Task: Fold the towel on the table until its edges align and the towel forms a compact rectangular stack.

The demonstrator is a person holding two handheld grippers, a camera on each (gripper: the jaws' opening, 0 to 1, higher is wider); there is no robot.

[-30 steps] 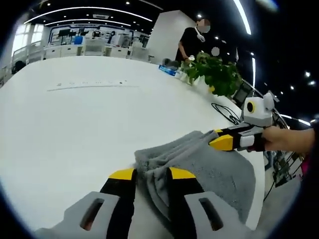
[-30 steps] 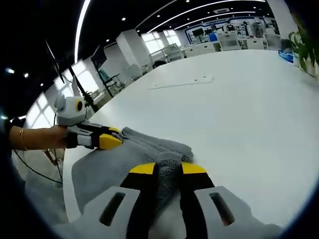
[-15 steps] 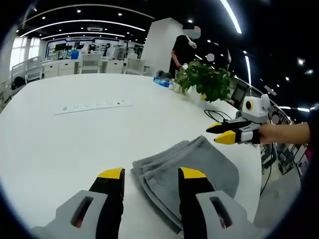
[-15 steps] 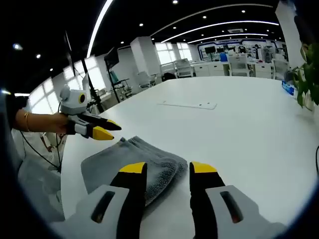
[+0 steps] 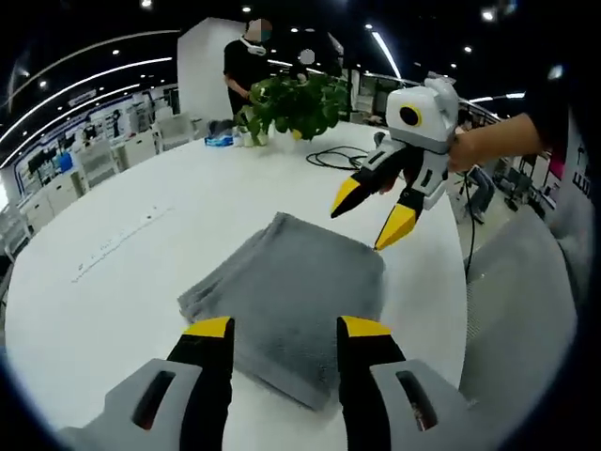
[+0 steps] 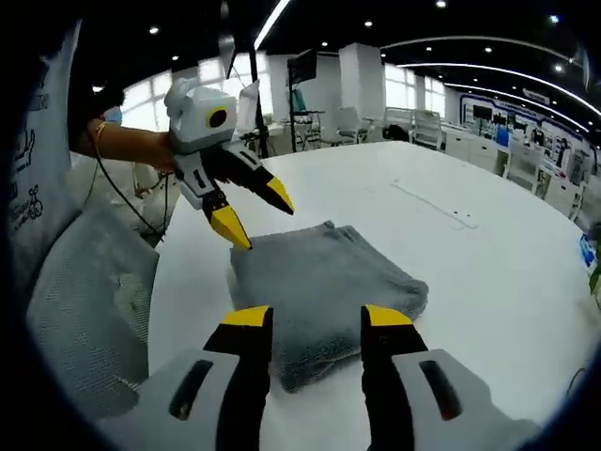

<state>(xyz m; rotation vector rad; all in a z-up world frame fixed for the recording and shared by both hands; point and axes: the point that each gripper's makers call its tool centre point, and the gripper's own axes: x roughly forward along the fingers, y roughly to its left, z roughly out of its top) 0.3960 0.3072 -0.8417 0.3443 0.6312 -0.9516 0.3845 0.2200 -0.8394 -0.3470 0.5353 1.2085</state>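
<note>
White table | folded grey towel lies flat | left tool wide, empty | right tool wide, empty

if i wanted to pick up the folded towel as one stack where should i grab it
Probably at the thick folded edge of the towel, the rounded side at the right of the right gripper view, where the layers join. Slide one jaw under and one over, coming in flat along the table. The opposite side looks like loose layered edges that could fan apart. Both the left gripper and right gripper are open above it.
</note>
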